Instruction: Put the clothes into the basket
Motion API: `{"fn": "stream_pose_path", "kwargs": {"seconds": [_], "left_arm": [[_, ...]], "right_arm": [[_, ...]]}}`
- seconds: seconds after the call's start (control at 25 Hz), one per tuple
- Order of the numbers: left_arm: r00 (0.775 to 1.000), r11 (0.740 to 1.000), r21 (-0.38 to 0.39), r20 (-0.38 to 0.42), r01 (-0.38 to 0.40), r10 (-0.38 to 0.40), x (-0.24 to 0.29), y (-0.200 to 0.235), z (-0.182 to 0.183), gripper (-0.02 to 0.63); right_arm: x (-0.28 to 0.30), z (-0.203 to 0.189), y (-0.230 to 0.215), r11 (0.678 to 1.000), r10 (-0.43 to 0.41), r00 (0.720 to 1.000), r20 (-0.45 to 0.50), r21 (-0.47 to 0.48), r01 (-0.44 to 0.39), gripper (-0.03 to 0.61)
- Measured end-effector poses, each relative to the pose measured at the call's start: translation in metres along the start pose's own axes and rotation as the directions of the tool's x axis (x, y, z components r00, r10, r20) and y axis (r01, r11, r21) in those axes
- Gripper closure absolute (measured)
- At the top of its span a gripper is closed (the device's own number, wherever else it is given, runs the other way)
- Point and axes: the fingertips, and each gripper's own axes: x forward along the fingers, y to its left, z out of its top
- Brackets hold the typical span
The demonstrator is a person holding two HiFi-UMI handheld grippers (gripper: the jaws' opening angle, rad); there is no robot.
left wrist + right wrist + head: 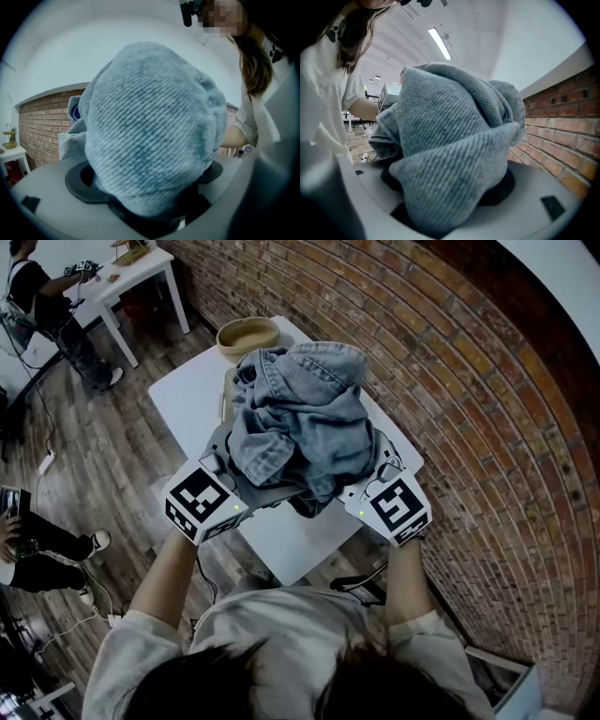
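Holding the crumpled blue denim clothes up above the white table, clamped in both left gripper and right gripper. Carrying step, probably. Next: reach over the round tan woven basket, then let go.

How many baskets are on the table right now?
1. A round tan woven basket sits at the far end of the white table, just beyond the blue denim bundle, which hides some tabletop.
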Motion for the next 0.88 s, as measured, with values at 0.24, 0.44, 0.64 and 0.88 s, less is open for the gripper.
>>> {"fn": "stream_pose_path", "kwargs": {"seconds": [0.24,0.44,0.64,0.88], "left_arm": [[1.0,0.997,0.072,0.013,-0.013,0.013,0.007,0.028,0.018,0.086],[1.0,0.994,0.106,0.02,-0.023,0.021,0.014,0.044,0.024,0.086],[0.999,0.993,0.11,0.022,-0.03,0.027,0.021,0.058,0.019,0.086],[0.999,0.992,0.124,0.01,-0.038,0.037,0.036,0.086,0.009,0.086]], "right_arm": [[0.014,0.015,-0.028,0.999,-0.044,0.998,0.037,-0.026,0.045,0.225],[0.023,0.019,-0.044,0.996,-0.082,0.996,0.044,-0.044,0.084,0.227],[0.033,0.013,-0.055,0.994,-0.098,0.994,0.04,-0.048,0.1,0.227],[0.055,0.0,-0.076,0.99,-0.136,0.99,0.029,-0.028,0.137,0.227]]}}
